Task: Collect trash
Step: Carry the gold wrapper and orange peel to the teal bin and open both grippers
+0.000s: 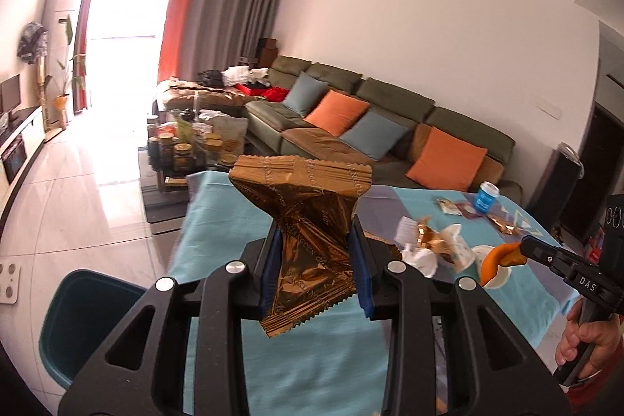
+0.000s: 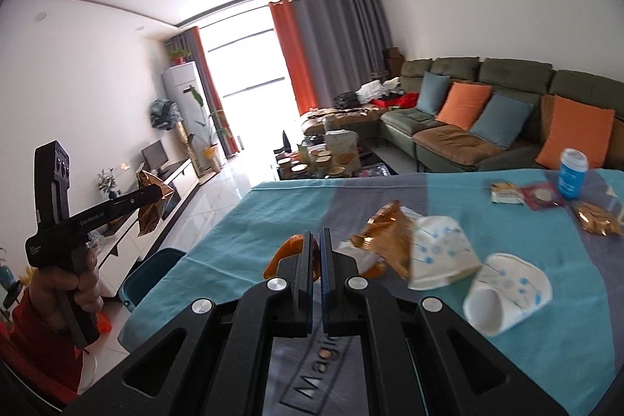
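Both hauls are lifted but unbinned: the left gripper (image 1: 314, 260) clamps a gold wrapper (image 1: 308, 221), the right gripper (image 2: 316, 252) pinches orange peel (image 2: 286, 254), while cups (image 2: 440, 258) remain on the table (image 2: 234, 240) at two o'clock and the bin (image 1: 84, 322) waits at eight.

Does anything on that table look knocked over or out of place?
Yes. Two paper cups lie tipped on their sides on the tablecloth, among crumpled gold wrappers. The blue cup at the far edge stands upright.

Teal bin (image 1: 84, 318) half hidden, wrapper print (image 1: 312, 240) unreadable
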`<action>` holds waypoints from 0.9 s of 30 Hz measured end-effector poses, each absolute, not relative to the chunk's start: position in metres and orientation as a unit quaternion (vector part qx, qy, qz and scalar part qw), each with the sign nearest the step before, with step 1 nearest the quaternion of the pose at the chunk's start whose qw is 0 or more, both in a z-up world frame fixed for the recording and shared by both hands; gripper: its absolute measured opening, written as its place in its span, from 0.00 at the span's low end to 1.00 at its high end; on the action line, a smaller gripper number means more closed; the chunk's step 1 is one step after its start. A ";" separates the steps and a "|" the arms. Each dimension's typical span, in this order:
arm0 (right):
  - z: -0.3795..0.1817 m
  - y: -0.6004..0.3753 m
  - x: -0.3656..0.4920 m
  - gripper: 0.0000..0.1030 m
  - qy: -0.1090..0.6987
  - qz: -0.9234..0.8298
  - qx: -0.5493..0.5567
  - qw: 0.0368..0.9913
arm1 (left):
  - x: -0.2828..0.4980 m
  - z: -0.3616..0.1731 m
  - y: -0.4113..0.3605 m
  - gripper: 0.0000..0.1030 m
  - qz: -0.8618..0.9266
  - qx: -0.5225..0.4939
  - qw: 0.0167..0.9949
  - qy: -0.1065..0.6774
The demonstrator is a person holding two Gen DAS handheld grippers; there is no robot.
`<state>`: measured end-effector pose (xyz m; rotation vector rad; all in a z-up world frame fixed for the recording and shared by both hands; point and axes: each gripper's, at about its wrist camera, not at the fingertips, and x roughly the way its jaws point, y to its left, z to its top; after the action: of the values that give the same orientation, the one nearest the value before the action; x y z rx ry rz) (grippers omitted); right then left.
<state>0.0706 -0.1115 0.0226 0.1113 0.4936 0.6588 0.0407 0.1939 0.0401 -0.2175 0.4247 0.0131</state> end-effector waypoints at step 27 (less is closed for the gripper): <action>0.027 0.010 0.093 0.02 0.251 0.459 0.023 0.852 | -0.017 0.043 0.268 0.31 0.116 -0.134 0.964 0.200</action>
<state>0.0930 0.0097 0.0272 0.0482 0.5276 0.9668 -0.0172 0.2681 0.0429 -0.2704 0.4045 0.2343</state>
